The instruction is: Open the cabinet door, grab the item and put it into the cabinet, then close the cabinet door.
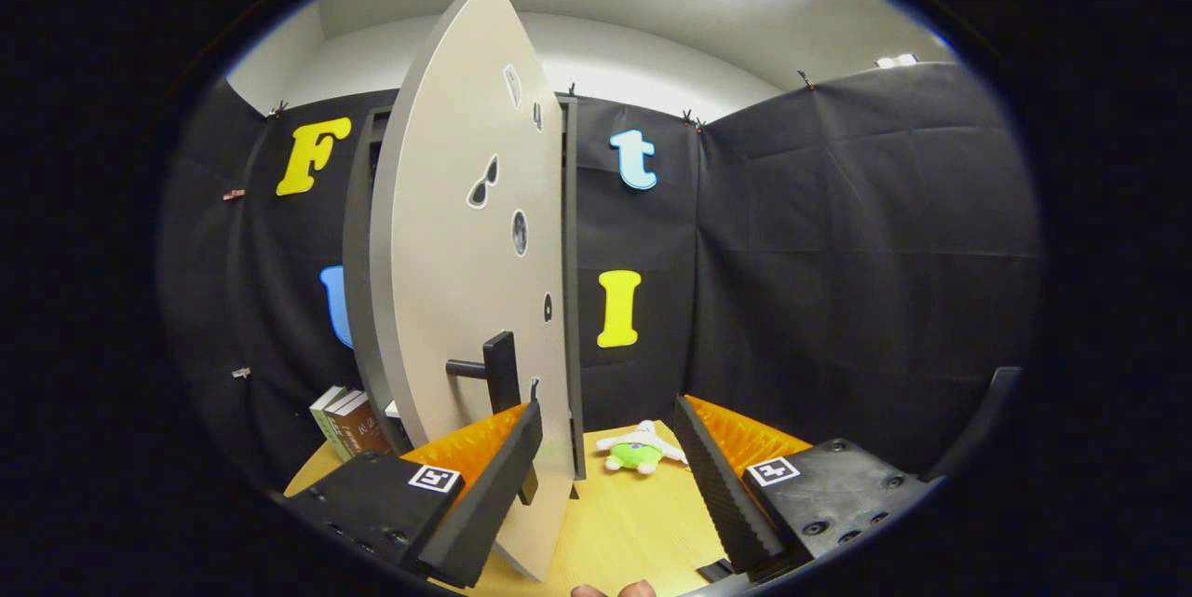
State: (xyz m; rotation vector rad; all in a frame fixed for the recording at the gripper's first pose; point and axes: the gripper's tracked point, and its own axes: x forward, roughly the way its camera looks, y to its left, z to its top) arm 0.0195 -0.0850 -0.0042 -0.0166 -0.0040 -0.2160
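Observation:
The grey cabinet door (466, 252) stands open, swung out toward me, with several small cut-out holes in its face. Its black handle (498, 372) sticks out just above my left fingertip (526, 434). My gripper (607, 415) is open; the door's lower part runs down between the fingers, close to the left one, and neither finger presses on it. The dark cabinet frame (570, 299) shows behind the door. A small green and white plush toy (638, 453) lies on the wooden table (624, 522), beyond the fingers and nearer the right one.
Books (346, 425) stand upright on the table left of the cabinet. Black cloth walls close the booth behind and to the right. A person's fingertip (615, 590) shows at the near table edge.

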